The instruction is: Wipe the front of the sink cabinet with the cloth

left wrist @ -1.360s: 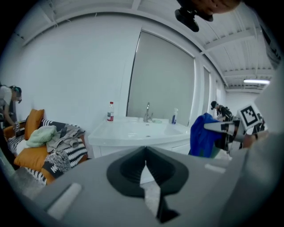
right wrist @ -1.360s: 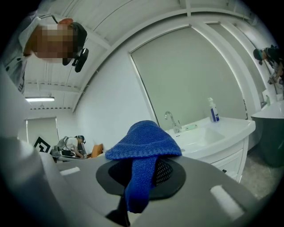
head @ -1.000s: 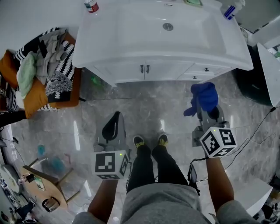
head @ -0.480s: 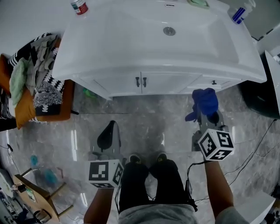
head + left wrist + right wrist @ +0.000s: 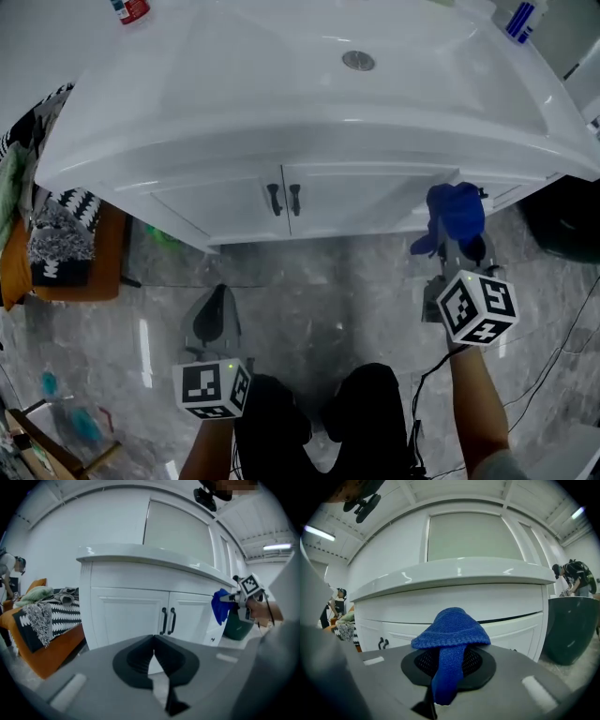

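Gripping knitted blue cloth (image 5: 452, 630), right hand-held gripper (image 5: 457, 246) near glossy cabinet (image 5: 361, 199).

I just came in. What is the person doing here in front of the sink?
A person stands facing the white sink cabinet with a gripper in each hand. The right gripper is shut on a blue cloth and holds it close to the right part of the cabinet front; contact cannot be confirmed. The left gripper is shut, empty, and held low, away from the cabinet.
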`<action>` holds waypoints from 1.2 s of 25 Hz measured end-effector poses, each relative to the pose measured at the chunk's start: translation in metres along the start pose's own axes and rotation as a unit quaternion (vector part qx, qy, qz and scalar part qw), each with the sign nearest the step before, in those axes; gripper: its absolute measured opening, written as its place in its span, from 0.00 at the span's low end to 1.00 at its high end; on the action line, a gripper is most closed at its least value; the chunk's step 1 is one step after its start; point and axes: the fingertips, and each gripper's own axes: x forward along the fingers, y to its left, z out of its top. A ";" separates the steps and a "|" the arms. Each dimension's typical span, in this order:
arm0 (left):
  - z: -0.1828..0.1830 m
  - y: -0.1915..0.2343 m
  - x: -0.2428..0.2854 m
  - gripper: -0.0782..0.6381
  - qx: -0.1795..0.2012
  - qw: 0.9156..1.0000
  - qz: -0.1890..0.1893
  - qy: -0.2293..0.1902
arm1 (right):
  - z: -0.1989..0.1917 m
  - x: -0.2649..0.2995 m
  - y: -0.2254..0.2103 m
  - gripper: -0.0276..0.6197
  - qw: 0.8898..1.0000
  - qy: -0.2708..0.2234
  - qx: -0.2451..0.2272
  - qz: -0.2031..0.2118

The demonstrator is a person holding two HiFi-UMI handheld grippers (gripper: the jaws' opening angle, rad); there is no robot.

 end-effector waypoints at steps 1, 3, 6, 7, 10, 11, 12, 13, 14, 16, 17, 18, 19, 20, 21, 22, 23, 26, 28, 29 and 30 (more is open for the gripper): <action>-0.014 0.002 0.010 0.12 0.002 1.000 -0.001 -0.006 | -0.004 0.007 -0.003 0.14 1.000 -0.013 -0.005 -0.003; -0.038 0.006 0.031 0.12 0.007 1.000 0.002 -0.026 | -0.009 0.020 -0.009 0.14 0.999 -0.044 -0.008 -0.007; -0.076 0.014 0.049 0.12 0.019 0.998 0.020 -0.059 | -0.011 0.029 -0.016 0.14 0.996 -0.088 -0.007 -0.016; -0.089 0.017 0.053 0.12 0.019 0.997 0.024 -0.065 | -0.011 0.029 -0.018 0.14 0.995 -0.102 -0.011 -0.020; -0.118 0.028 0.067 0.12 0.016 0.996 0.033 -0.082 | -0.006 0.027 -0.022 0.14 0.989 -0.142 -0.023 -0.035; -0.125 0.032 0.070 0.12 0.015 0.995 0.037 -0.089 | -0.004 0.028 -0.022 0.14 0.988 -0.150 -0.024 -0.039; -0.130 0.037 0.073 0.12 0.012 0.994 0.042 -0.097 | -0.002 0.031 -0.022 0.14 0.987 -0.154 -0.025 -0.044; -0.136 0.040 0.074 0.12 0.007 0.993 0.047 -0.105 | -0.001 0.036 -0.021 0.14 0.986 -0.153 -0.029 -0.050; -0.139 0.044 0.075 0.12 0.002 0.992 0.052 -0.113 | -0.002 0.043 -0.019 0.14 0.987 -0.149 -0.035 -0.059; -0.140 0.047 0.074 0.12 -0.007 0.990 0.053 -0.128 | -0.005 0.054 -0.013 0.14 0.986 -0.140 -0.040 -0.078; -0.139 0.048 0.074 0.12 -0.012 0.990 0.051 -0.134 | -0.006 0.057 -0.010 0.14 0.985 -0.141 -0.038 -0.090; -0.138 0.049 0.075 0.12 -0.017 0.989 0.048 -0.138 | -0.006 0.059 -0.008 0.15 0.984 -0.144 -0.035 -0.102; -0.138 0.048 0.078 0.12 -0.018 0.989 0.046 -0.139 | -0.007 0.060 -0.005 0.15 0.983 -0.147 -0.029 -0.110; -0.139 0.048 0.081 0.12 -0.015 0.989 0.045 -0.139 | -0.008 0.061 0.000 0.15 0.983 -0.148 -0.020 -0.111; -0.140 0.047 0.084 0.12 -0.009 0.989 0.046 -0.140 | -0.010 0.062 0.005 0.15 0.983 -0.148 -0.011 -0.106; -0.142 0.046 0.087 0.12 -0.002 0.989 0.048 -0.143 | -0.013 0.063 0.013 0.15 0.984 -0.146 -0.006 -0.098; -0.143 0.045 0.089 0.12 0.002 0.988 0.050 -0.145 | -0.015 0.064 0.022 0.15 0.986 -0.145 -0.002 -0.088; -0.144 0.048 0.088 0.12 -0.002 0.987 0.053 -0.149 | -0.019 0.069 0.055 0.15 0.988 -0.144 0.019 -0.057; -0.145 0.053 0.086 0.12 -0.007 0.987 0.060 -0.151 | -0.020 0.072 0.082 0.15 0.988 -0.144 0.030 -0.037; -0.147 0.055 0.085 0.12 -0.009 0.986 0.064 -0.151 | -0.021 0.074 0.097 0.15 0.989 -0.143 0.031 -0.024; -0.150 0.058 0.084 0.12 -0.011 0.986 0.070 -0.149 | -0.021 0.075 0.113 0.15 0.989 -0.141 0.032 -0.008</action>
